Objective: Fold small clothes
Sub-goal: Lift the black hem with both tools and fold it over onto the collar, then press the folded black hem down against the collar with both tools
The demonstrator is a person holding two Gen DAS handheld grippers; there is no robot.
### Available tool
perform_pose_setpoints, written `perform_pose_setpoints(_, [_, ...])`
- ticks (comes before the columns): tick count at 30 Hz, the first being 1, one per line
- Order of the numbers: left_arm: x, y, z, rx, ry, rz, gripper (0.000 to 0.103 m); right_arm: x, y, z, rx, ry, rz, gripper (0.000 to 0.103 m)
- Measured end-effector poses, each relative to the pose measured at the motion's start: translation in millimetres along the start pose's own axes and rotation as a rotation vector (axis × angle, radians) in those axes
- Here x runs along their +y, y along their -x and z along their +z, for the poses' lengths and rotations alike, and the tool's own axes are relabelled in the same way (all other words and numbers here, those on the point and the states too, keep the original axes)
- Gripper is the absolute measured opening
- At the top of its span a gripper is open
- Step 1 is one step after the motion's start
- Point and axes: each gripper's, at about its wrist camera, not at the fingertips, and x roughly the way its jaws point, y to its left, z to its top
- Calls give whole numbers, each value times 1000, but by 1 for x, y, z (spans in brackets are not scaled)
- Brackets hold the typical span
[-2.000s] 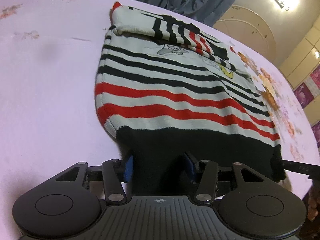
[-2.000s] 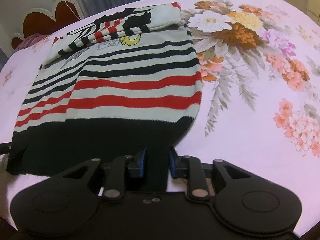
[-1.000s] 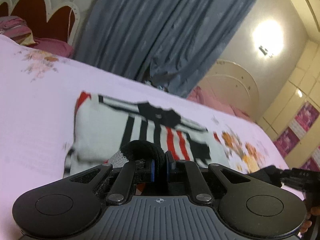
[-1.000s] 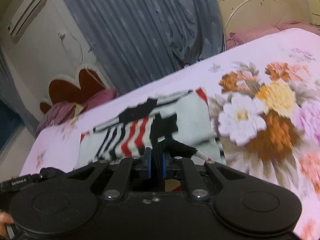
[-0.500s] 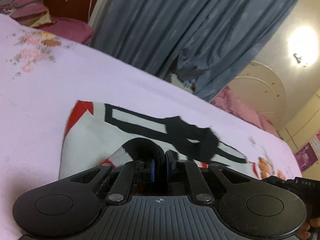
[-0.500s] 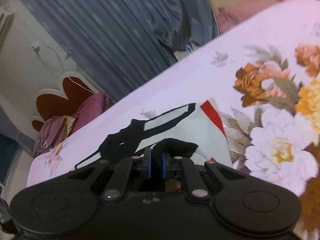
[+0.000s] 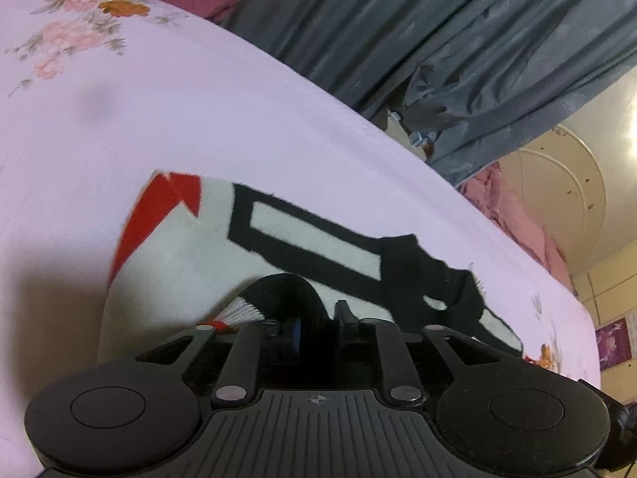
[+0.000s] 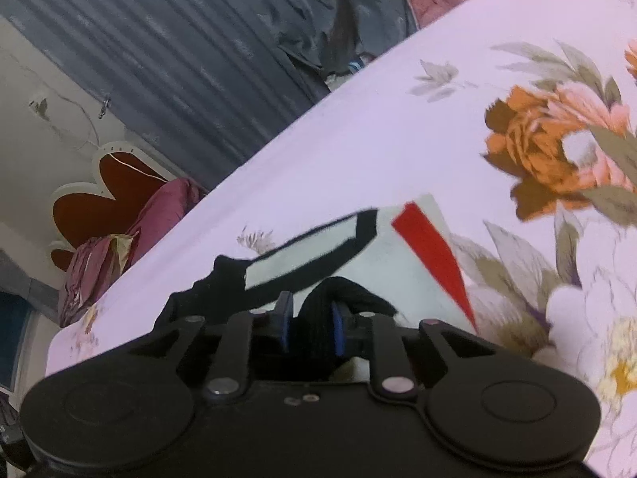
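My left fingers and right fingers have just been opening, and the black hem of the striped sweater sits loose between each pair, no longer pinched. I carry that hem up over the sweater's collar end so the bottom half lies on the top half, which is why both hands point down at the sweater. The sweater lies on the bed, near its far edge, with the grey curtain beyond. The fold looks laid, I judge
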Motion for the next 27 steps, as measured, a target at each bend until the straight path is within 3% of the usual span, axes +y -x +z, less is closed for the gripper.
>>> perform_pose_setpoints(2, [0, 2, 3, -11, 10, -17, 45, 0, 2, 1, -12, 5, 4, 25])
perform_pose_setpoints(3, [0, 6, 4, -42, 11, -15, 68, -1, 4, 3, -27, 12, 3, 32])
perform_pose_setpoints(4, [0, 11, 6, -81, 7, -9, 84, -1, 6, 2, -48, 17, 2, 39])
perform_pose_setpoints(5, [0, 18, 7, -131, -2, 9, 88, -1, 10, 3, -74, 21, -1, 61])
perform_pose_setpoints(6, [0, 23, 8, -161, -20, 29, 90, -1, 14, 4, -98, 32, -6, 73])
perform_pose_setpoints(7, [1, 24, 10, -168, -38, 38, 90, 0, 15, 5, -104, 52, -12, 70])
perform_pose_setpoints(9, [5, 25, 10, -168, -62, 52, 90, 4, 16, 6, -101, 106, -36, 49])
perform_pose_setpoints(14, [3, 15, -2, -131, -205, 95, 90, 10, 5, 4, -73, 220, -78, 49])
perform_pose_setpoints(15, [3, 13, -5, -124, -231, 96, 88, 12, 1, 2, -63, 238, -83, 50])
perform_pose_setpoints(17, [-1, 9, -9, -117, -280, 114, 74, 16, -4, -2, -56, 271, -97, 50])
perform_pose_setpoints(23, [-6, 10, -19, -163, -361, 191, 32, 26, -17, -10, -31, 353, -156, 31])
perform_pose_setpoints(24, [-5, 12, -20, -171, -375, 205, 24, 26, -18, -11, -32, 369, -163, 19])
perform_pose_setpoints(25, [-4, 13, -22, -178, -390, 214, 21, 27, -18, -12, -37, 385, -177, 12])
perform_pose_setpoints(27, [-2, 12, -22, -186, -409, 218, 21, 27, -17, -12, -40, 387, -168, 9])
